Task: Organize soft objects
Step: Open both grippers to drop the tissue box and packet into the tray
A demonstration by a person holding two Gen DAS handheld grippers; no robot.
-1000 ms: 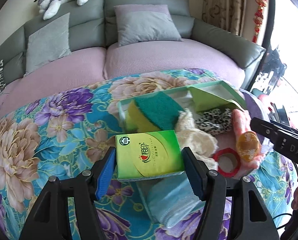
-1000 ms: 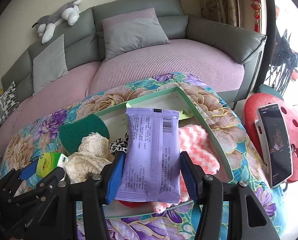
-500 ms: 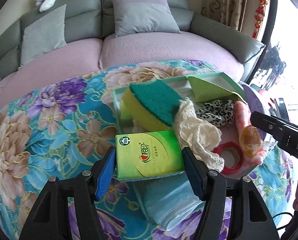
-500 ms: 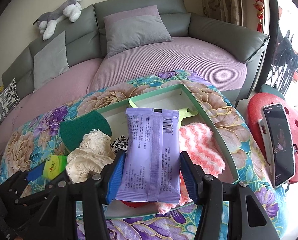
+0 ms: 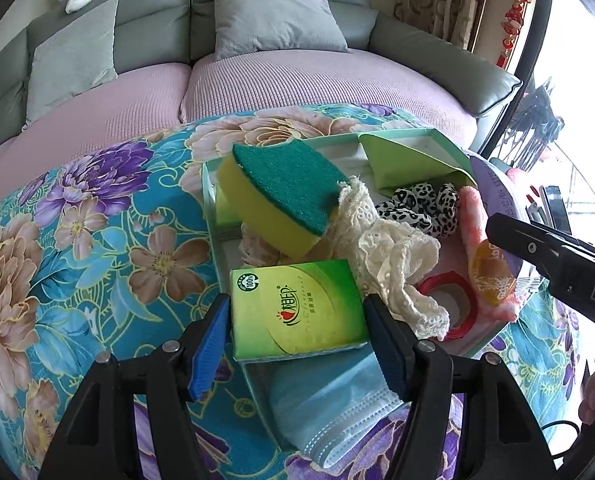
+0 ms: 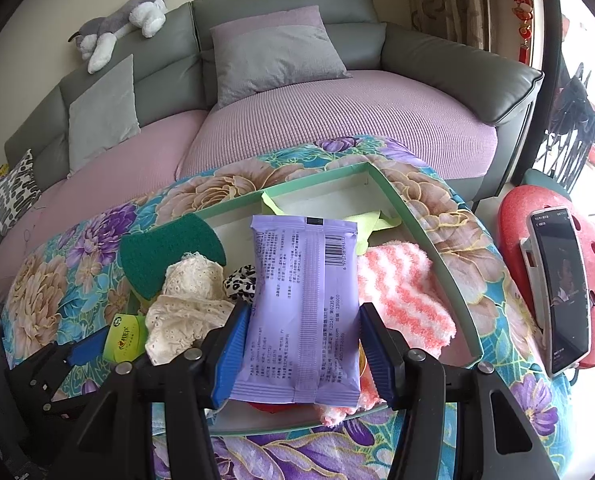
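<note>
So the left claw is opening around the green tissue pack over the tray's near corner, while the right claw grips the purple packet.

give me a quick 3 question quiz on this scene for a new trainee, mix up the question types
1. True or false: the right gripper holds a purple packet above the green tray.
2. Multiple choice: what lies between the left gripper's fingers? A) the yellow and green sponge B) a green tissue pack C) the leopard print scrunchie
3. Fill in: the pink and white striped fluffy cloth lies inside the ______.

Key
1. True.
2. B. The jaws are opening, and a thin gap shows at the left pad.
3. Green tray.
</note>
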